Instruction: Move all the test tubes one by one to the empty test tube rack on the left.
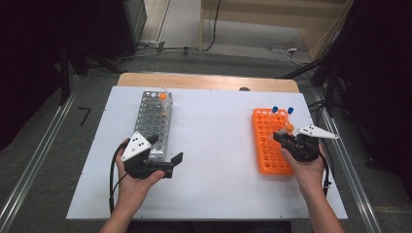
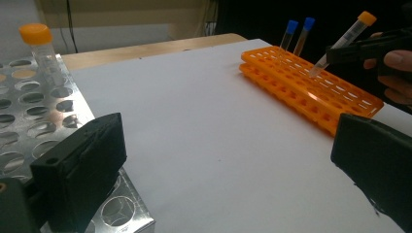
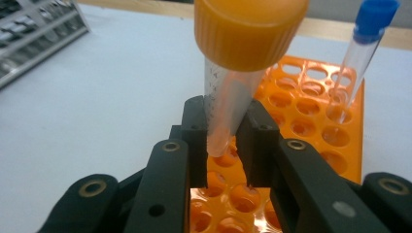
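My right gripper [image 3: 226, 141] is shut on a clear tube with an orange cap [image 3: 233, 92], pads pressing its lower part. The tube leans, its tip just over a hole of the orange rack [image 3: 316, 136]. In the high view the right gripper [image 1: 281, 136] sits over that orange rack [image 1: 269, 145] at the table's right. Two blue-capped tubes [image 1: 275, 109] stand at the rack's far end. My left gripper [image 1: 165, 148] is open and empty beside the near end of the metal rack [image 1: 154, 121]. That rack holds one orange-capped tube [image 2: 41, 48] at its far end.
A white sheet [image 1: 214, 145] covers the table, with bare room between the two racks. A wooden table edge [image 1: 209, 81] lies at the back. Metal rails run along both sides of the table, and cables lie on the floor behind it.
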